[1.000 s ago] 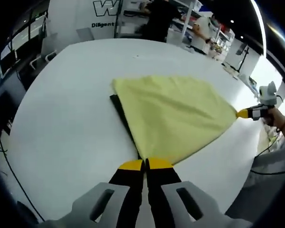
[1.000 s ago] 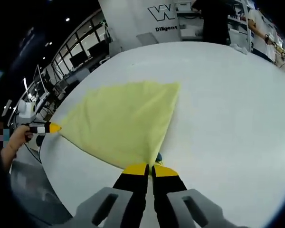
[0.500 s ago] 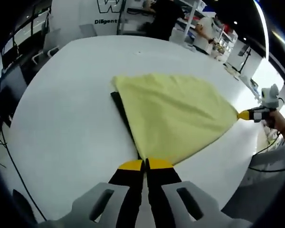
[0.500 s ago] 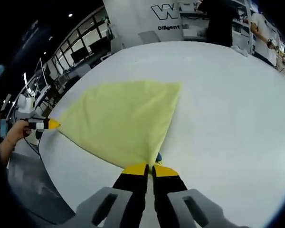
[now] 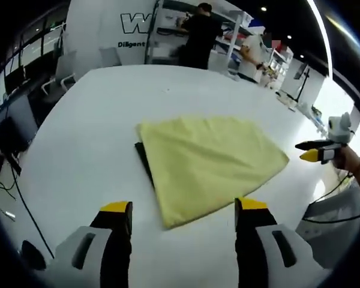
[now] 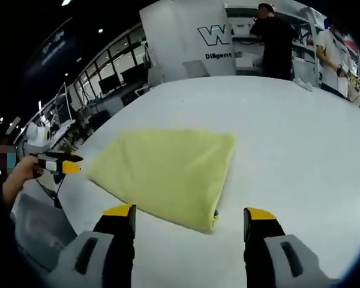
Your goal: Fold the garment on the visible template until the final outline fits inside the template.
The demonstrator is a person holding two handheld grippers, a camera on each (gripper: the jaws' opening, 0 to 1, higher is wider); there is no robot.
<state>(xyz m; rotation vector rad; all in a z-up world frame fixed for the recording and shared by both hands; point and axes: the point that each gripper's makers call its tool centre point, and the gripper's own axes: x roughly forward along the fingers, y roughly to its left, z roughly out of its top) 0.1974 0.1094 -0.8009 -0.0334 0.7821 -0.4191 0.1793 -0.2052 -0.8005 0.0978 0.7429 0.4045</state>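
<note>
White tabletop under folded yellow garment, dark template edge beside it; both hand-held grippers spread wide, unladen.

A broad white counter runs back to a white wall panel with dark lettering. Beside that panel a person in black stands at shelving, and another in a light top stands further right. Dark cables trail off the counter's near left edge. In the right gripper view, windowed office glazing lines the left background.
</note>
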